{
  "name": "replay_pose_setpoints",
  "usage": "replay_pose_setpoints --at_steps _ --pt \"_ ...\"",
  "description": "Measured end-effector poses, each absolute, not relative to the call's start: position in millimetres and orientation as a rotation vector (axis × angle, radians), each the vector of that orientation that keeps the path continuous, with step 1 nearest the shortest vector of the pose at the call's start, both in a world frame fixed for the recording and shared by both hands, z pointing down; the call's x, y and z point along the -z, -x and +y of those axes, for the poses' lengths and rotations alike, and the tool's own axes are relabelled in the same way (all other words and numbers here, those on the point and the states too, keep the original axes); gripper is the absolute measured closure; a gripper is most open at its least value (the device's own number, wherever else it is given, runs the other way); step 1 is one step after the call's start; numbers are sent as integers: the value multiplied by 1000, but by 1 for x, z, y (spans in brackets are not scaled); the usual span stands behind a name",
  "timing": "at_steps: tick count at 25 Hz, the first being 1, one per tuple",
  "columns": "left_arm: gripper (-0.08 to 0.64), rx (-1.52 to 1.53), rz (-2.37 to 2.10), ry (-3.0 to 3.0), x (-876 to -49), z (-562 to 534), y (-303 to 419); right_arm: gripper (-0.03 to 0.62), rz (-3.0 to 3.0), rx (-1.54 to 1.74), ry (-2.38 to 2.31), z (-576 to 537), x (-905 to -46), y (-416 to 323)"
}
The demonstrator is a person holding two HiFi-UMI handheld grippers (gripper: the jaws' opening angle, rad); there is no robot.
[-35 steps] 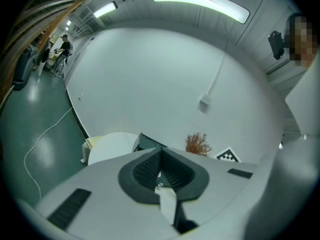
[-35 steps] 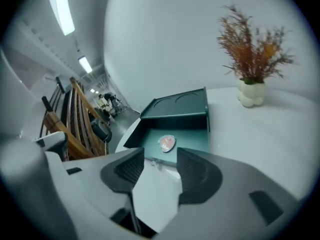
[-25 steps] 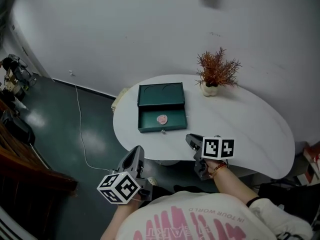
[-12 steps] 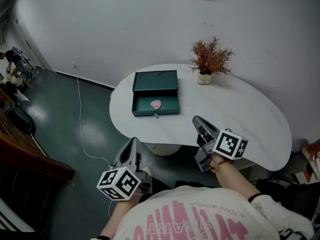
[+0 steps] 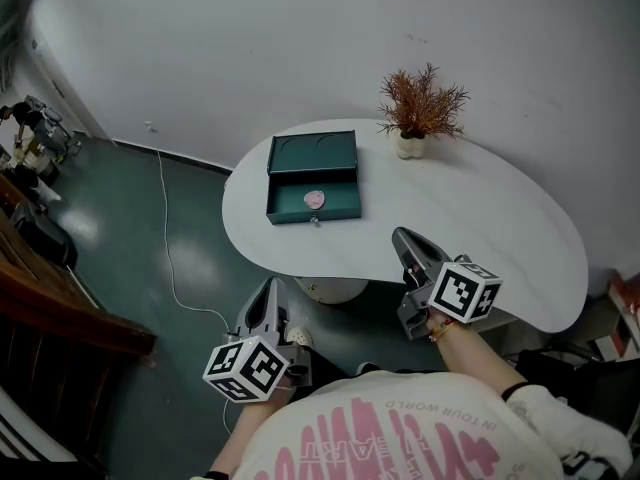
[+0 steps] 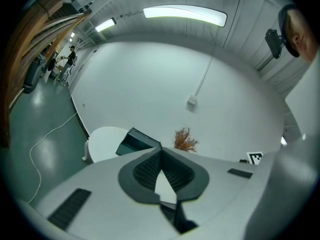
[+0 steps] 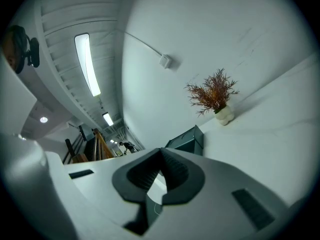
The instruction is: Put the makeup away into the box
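Facing the person (image 5: 400, 433), the box (image 5: 312, 154) lies long axis left-right, drawer (image 5: 313, 215) open.

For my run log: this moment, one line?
box open, pink item inside | left gripper shut, empty | right gripper shut, empty

Ceiling strip light (image 6: 185, 15) is glowing at 12 o'clock, lighting everything evenly. Both gripper views are bending hard, corners going black. Up close, left gripper (image 6: 160, 151) is blurring. Floor (image 5: 190, 268) is glaring softly at 9 o'clock.
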State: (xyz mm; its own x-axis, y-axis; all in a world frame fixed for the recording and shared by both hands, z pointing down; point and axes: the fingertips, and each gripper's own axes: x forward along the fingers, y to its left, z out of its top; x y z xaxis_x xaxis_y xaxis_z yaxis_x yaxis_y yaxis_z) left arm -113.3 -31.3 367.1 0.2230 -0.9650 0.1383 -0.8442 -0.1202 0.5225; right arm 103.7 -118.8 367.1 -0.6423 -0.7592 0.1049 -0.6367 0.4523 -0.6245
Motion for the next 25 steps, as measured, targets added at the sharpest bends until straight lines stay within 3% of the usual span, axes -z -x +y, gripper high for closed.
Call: replay_pose_setpoints --at_steps 25 --pt "557 264 -1532 -1984 -391 -62 132 597 2583 1004 1362 -129 -394 -73"
